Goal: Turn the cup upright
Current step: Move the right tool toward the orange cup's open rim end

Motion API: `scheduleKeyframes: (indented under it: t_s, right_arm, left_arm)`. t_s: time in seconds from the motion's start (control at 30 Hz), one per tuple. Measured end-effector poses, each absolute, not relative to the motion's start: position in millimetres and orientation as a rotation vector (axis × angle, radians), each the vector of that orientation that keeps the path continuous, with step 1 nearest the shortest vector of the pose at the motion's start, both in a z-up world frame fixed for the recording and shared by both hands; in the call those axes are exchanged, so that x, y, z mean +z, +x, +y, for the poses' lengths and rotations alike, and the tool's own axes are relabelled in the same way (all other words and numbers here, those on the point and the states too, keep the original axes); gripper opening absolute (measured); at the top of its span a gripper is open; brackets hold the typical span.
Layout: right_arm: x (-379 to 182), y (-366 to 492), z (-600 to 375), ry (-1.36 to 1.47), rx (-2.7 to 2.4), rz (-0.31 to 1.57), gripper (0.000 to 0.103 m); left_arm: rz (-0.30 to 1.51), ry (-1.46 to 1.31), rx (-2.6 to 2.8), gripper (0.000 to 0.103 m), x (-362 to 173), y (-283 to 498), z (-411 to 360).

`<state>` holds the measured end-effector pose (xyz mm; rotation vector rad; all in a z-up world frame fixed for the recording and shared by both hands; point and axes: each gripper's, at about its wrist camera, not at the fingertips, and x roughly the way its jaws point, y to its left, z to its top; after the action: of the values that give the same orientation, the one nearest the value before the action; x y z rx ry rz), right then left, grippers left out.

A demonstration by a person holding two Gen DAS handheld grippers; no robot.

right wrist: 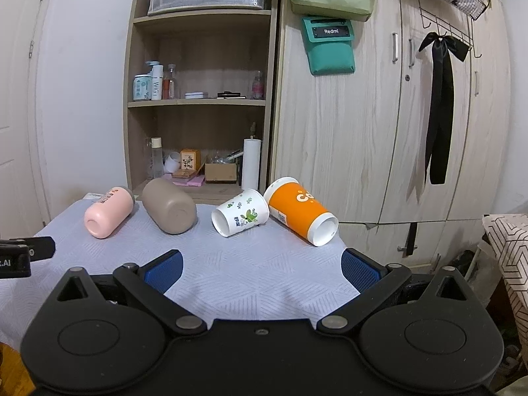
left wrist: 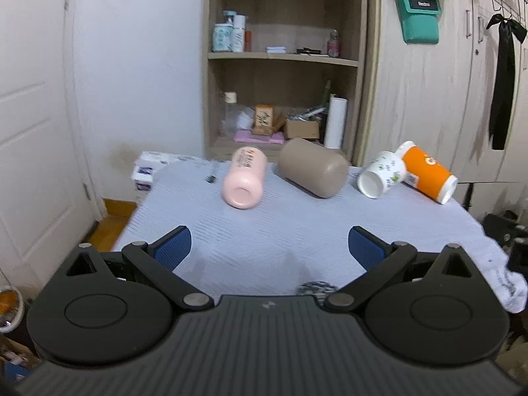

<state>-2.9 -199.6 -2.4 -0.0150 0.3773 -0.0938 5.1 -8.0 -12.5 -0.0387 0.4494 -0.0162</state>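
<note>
Cups lie toppled in a row across the far half of a table draped in a pale blue-grey cloth (left wrist: 264, 231), seen from the left wrist camera: a pink cup (left wrist: 245, 177), a taupe cup (left wrist: 313, 167), a white floral cup (left wrist: 382, 174) and an orange cup (left wrist: 427, 173), all on their sides. The white cup and the orange one touch at their upper ends. The left gripper (left wrist: 269, 247) hangs over the near part of the cloth, its blue pads spread wide, nothing between them, well short of the cups. A wooden shelf unit (left wrist: 283, 59) stands behind.

From the right wrist camera, the same four lie in line: pink cup (right wrist: 109, 213), taupe cup (right wrist: 169, 206), white floral cup (right wrist: 240, 213), orange cup (right wrist: 298, 211). The right gripper (right wrist: 262, 269) is likewise released and empty, above the cloth (right wrist: 257, 283) on the near side of the white and orange cups. A black bow (right wrist: 440, 99) hangs on the wardrobe (right wrist: 346, 132).
</note>
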Motion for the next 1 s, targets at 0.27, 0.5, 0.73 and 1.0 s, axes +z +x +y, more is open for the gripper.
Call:
scheduleKeyframes:
  t_s: [0.27,0.5,0.73,1.0]
  right_arm:
    - [-21,14,-240,0.02,-0.076,0.374,0.103]
    - [-25,47,-288,-0.071,-0.022,0.369,0.103]
    - [-26,105,-330,-0.041,0.265,0.48,0.103]
    - [-30,163,-351,-0.052,0.35,0.537,0.103]
  left_arm:
    - [0.524,-0.002,-0.096,0.103,-20,35,-53]
    - [0.583,-0.019,-0.233,0.103,-15,75,-106]
    - [0.661,-0.089,-0.297,0.101,-8,139,-154]
    - [0.789,-0.14,-0.33,0.095,-20,212,-202]
